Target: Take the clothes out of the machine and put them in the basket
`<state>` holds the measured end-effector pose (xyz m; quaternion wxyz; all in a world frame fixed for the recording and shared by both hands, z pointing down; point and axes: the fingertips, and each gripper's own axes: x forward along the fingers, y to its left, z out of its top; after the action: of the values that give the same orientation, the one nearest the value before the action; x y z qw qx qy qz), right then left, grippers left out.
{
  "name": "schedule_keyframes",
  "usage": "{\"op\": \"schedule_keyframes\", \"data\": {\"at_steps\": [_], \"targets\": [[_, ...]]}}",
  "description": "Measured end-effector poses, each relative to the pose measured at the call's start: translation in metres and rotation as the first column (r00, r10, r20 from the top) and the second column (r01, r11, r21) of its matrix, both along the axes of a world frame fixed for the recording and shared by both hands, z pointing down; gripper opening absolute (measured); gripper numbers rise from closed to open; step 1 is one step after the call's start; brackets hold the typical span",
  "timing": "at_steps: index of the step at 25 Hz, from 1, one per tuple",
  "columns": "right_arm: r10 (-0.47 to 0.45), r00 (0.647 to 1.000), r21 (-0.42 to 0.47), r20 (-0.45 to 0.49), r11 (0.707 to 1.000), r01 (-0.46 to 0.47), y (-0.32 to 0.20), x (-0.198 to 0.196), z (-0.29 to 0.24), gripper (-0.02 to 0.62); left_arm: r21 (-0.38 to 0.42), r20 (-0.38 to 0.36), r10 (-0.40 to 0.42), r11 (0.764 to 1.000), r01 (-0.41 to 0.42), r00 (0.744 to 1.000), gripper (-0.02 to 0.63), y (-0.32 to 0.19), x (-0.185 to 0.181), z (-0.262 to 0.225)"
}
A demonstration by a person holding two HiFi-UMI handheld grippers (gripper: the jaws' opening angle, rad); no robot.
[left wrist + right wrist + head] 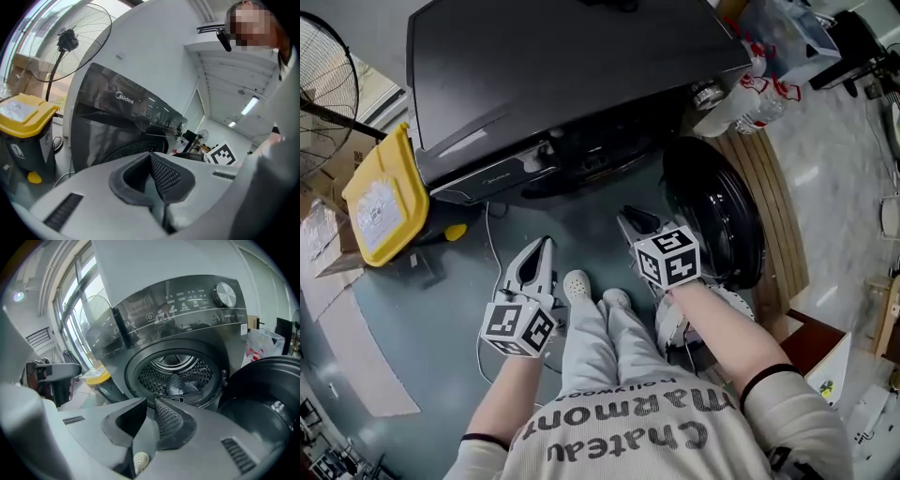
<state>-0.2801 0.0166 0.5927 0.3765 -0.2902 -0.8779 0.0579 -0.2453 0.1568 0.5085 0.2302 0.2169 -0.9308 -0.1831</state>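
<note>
Fan (321,89) stands at far left, with a yellow-lidded bin (384,197) beside it on the floor (441,309). L hand-held gripper (544,246) is low over the floor and points at the washer front. In its own view I read jaws closed together w/ nothing between them. Washer (562,66) is dark grey and sits centre frame. Through the right gripper view I see the drum (178,363) open, w/ the clothes (180,384) in a grey heap at the drum bottom, untouched. R hand-held gripper (630,218) is aimed at the drum mouth and short of it, jaws closed, empty. Door (712,220) is swung open at right.
</note>
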Motion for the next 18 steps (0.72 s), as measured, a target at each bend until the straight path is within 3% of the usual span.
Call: {"op": "schedule_keyframes", "data": {"at_steps": [8, 14, 18], "targets": [[0.072, 0.996, 0.010, 0.055, 0.997, -0.073, -0.009, -0.055, 0.044, 0.051, -0.029, 0.030, 0.090, 0.996, -0.089, 0.995, 0.008, -0.043, -0.034, 0.043], [0.099, 0.994, 0.022, 0.050, 0.995, -0.101, -0.007, -0.089, 0.106, 0.051, 0.003, 0.002, 0.107, 0.994, -0.107, 0.994, 0.008, -0.058, -0.062, 0.110], [0.116, 0.989, 0.011, 0.092, 0.993, -0.117, 0.002, -0.131, 0.144, 0.085, -0.016, 0.035, 0.148, 0.989, -0.148, 0.988, 0.008, -0.066, -0.098, 0.146]]}}
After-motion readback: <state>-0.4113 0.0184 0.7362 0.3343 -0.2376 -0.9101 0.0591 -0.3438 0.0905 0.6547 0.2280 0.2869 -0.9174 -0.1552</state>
